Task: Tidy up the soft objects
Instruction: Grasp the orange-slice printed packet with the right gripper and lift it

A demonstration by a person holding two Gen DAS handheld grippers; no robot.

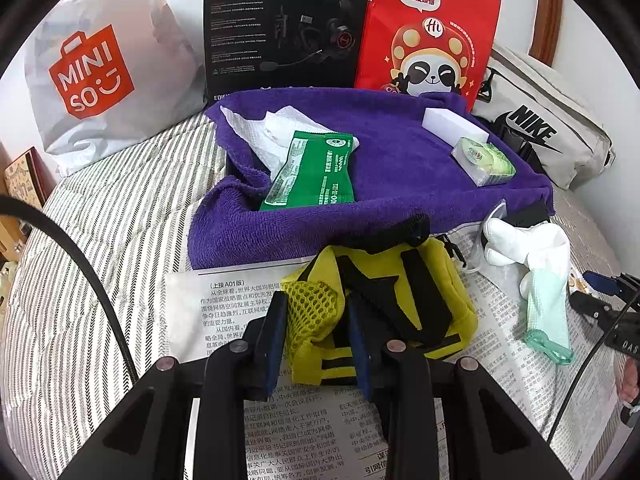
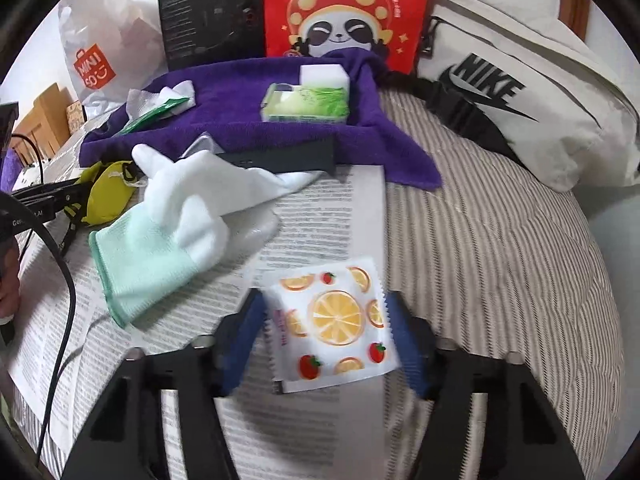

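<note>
My left gripper (image 1: 318, 340) is shut on the mesh corner of a yellow and black pouch (image 1: 404, 300) that lies on a newspaper (image 1: 224, 312). My right gripper (image 2: 326, 334) has its jaws around a white wipes packet with orange slices (image 2: 334, 320); the pads stand at its two edges. A white and mint glove (image 2: 172, 224) lies left of the packet and also shows in the left wrist view (image 1: 536, 272). Behind lies a purple towel (image 1: 392, 160) that carries a green packet (image 1: 310, 172), white tissue (image 1: 260, 132), a white sponge (image 1: 452, 124) and a green tissue pack (image 2: 304, 104).
Everything rests on a striped bed cover (image 2: 500, 260). At the back stand a Miniso bag (image 1: 104, 76), a black headset box (image 1: 288, 28) and a red panda bag (image 2: 344, 12). A white Nike bag (image 2: 532, 100) lies at the right. A black strap (image 2: 280, 160) lies by the towel's edge.
</note>
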